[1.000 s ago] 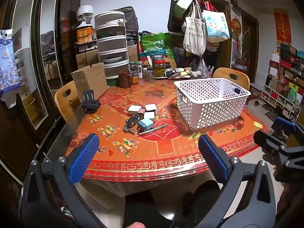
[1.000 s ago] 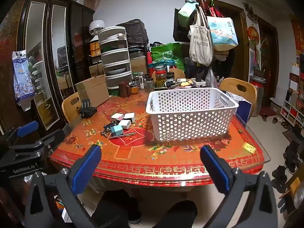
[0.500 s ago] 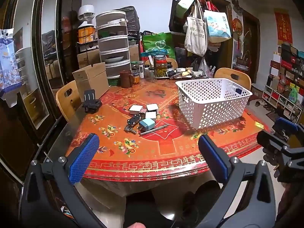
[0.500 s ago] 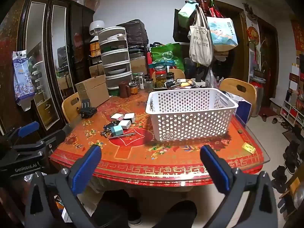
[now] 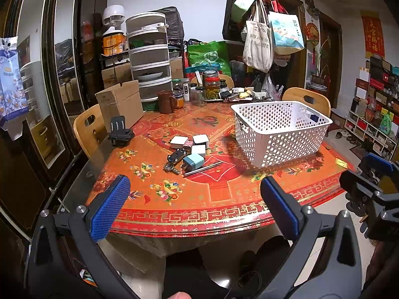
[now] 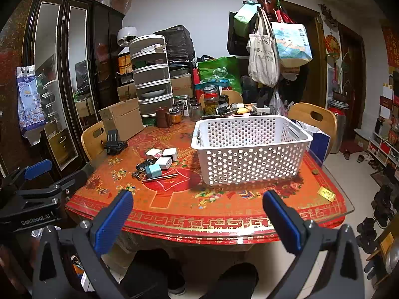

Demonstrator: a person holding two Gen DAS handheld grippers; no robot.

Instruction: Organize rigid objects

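Little differs from the earlier frames: the left view has crept slightly nearer the round red-and-gold patterned table [image 5: 212, 199], the white perforated plastic basket [image 5: 281, 134] sits a touch further toward 3 o'clock in it, and the right view is practically unchanged. The left gripper [image 5: 195, 209] hangs just off the near table edge with its blue-padded fingers spread wide and nothing between them; the right gripper [image 6: 198, 220] does the same, equally wide and empty-handed. From the left gripper the small clutter lies at 12 o'clock, well apart across bare cloth: a pale teal cube charger [image 5: 193, 161] touching a thin silver pen [image 5: 203, 169], a black car key on a ring [image 5: 174, 158] just beside it at 9 o'clock, and three white cube chargers [image 5: 199, 144] directly beyond. The basket stands at 1 o'clock from the left gripper, near the pile but clear of it. From the right gripper the same pile sits at 11 o'clock and the basket [image 6: 249, 147] at 12 o'clock, its open top unobstructed. A broad strip of bare tabletop runs between both grippers and the objects. The far rim is crowded with glass jars [image 5: 212, 87], a brown mug [image 5: 165, 101] and an open cardboard box [image 5: 119, 104]; a black phone stand [image 5: 119, 132] sits near the edge at 10 o'clock.
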